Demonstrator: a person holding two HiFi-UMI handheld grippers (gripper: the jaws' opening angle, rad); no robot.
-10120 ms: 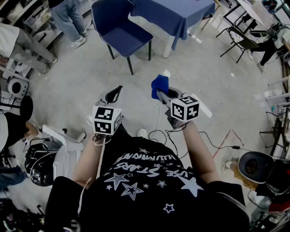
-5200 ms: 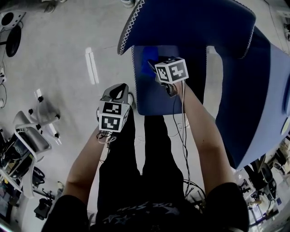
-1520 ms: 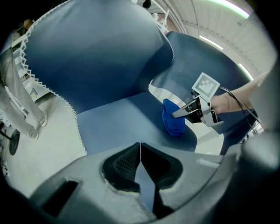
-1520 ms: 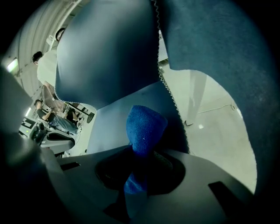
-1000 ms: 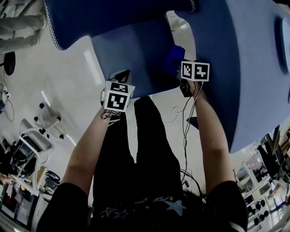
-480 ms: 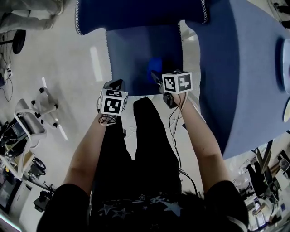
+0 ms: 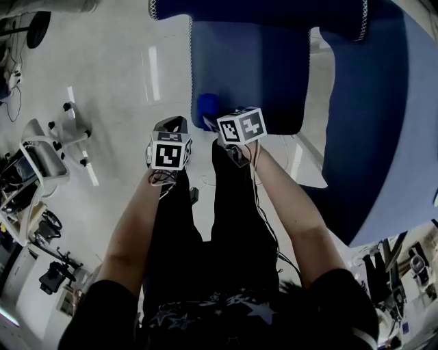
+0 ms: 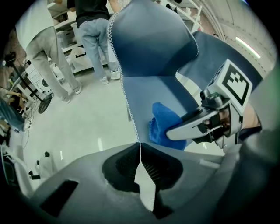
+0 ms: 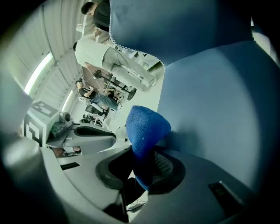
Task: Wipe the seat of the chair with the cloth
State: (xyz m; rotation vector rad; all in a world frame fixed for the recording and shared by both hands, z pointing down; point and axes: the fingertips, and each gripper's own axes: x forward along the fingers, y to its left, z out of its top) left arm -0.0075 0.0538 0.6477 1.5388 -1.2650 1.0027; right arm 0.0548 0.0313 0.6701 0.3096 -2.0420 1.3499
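The blue chair seat (image 7: 250,72) lies just ahead of me, its backrest (image 7: 260,12) at the top of the head view. My right gripper (image 7: 213,123) is shut on a blue cloth (image 7: 207,109), which rests at the seat's front left corner. In the right gripper view the cloth (image 9: 146,127) bulges out of the jaws against the seat (image 9: 218,105). My left gripper (image 7: 172,127) hangs just left of the seat's front edge, shut and with nothing in it. Its own view shows the cloth (image 8: 165,127), the right gripper (image 8: 205,124) and the seat (image 8: 157,89).
A table with a blue tablecloth (image 7: 369,137) stands close on the right of the chair. Equipment on stands (image 7: 41,160) sits on the floor at left. Two people (image 8: 94,35) stand beyond the chair. My own legs (image 7: 205,225) are right before the seat.
In the last second my right gripper slid the cloth from the seat's right side across to its front left corner. Earlier I walked up to the chair carrying the cloth.
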